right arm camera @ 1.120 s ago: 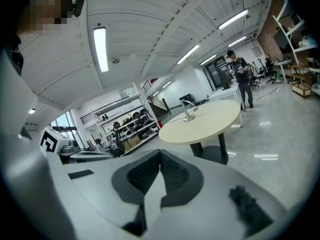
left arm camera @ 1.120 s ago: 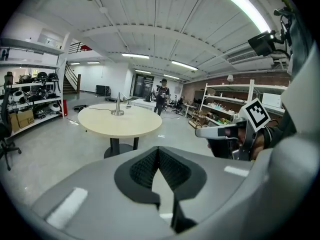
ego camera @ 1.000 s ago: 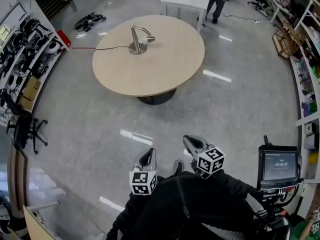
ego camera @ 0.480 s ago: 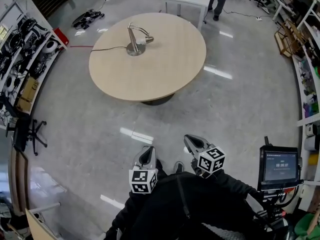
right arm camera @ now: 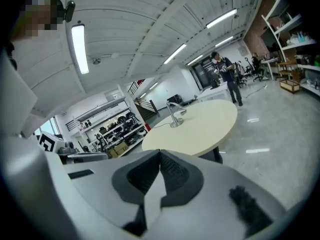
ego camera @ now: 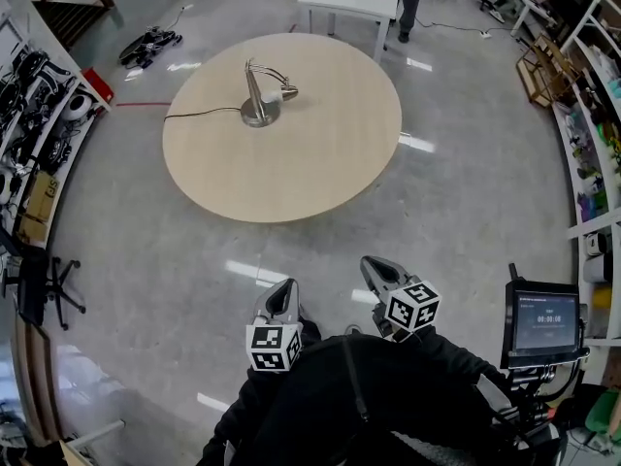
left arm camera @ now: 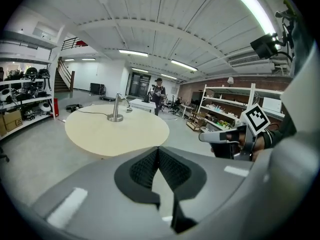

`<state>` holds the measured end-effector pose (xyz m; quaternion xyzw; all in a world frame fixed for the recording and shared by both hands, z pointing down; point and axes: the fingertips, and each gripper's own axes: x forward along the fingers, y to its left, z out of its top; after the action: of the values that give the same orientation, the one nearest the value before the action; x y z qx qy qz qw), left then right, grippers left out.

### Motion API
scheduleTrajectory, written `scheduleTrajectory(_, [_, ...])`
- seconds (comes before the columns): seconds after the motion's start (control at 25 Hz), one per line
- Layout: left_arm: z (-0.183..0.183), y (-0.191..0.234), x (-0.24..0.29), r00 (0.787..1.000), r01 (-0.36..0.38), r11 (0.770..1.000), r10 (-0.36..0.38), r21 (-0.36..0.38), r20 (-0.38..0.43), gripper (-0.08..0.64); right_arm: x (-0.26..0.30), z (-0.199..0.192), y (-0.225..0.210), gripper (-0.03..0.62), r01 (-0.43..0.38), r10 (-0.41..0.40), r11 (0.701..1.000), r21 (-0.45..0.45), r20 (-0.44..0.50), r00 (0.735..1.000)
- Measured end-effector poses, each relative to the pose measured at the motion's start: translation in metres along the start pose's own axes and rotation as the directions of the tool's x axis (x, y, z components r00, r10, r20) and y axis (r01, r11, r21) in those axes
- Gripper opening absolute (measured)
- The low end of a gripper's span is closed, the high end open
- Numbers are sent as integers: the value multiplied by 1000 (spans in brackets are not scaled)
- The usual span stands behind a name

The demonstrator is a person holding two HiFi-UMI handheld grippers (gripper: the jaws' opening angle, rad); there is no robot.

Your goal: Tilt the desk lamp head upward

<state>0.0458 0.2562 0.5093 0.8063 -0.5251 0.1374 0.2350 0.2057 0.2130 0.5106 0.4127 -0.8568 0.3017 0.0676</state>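
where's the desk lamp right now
In the head view the desk lamp stands on the round table, a little left of centre on its far half, its cord running off the left edge.

Bright ceiling strip lights (left arm camera: 257, 11), floor (ego camera: 466, 192) glare, fisheye edges.

Head view steeply down, all share distant lamp (ego camera: 256, 105)

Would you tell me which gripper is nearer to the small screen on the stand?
Right. The right gripper is left of the screen in the head view; the left gripper lies farther left.
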Motion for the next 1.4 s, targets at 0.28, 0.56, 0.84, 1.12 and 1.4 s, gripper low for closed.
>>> scheduleTrajectory(0.28, [21, 88, 22, 999, 44, 999, -44, -10, 11, 8, 84, 15, 26, 5, 37, -37, 999, -19, -1, 999])
scheduleTrajectory(0.56, [31, 142, 29, 997, 70, 997, -70, -42, 15, 8, 130, 21, 48, 5, 61, -61, 998, -25, -12, 998])
scheduleTrajectory(0.84, [35, 173, 33, 997, 81, 995, -81, -65, 16, 6, 154, 24, 58, 5, 82, -83, 996, -24, -26, 996])
scheduleTrajectory(1.12, [39, 192, 48, 998, 55, 995, -56, -81, -10, 8, 184, 28, 52, 5, 53, -53, 999, -9, -51, 997])
scheduleTrajectory(1.4, [66, 220, 79, 999, -51, 995, 52, -89, 0, 8, 234, 56, 28, 5, -31, 31, 1000, -1, -58, 998])
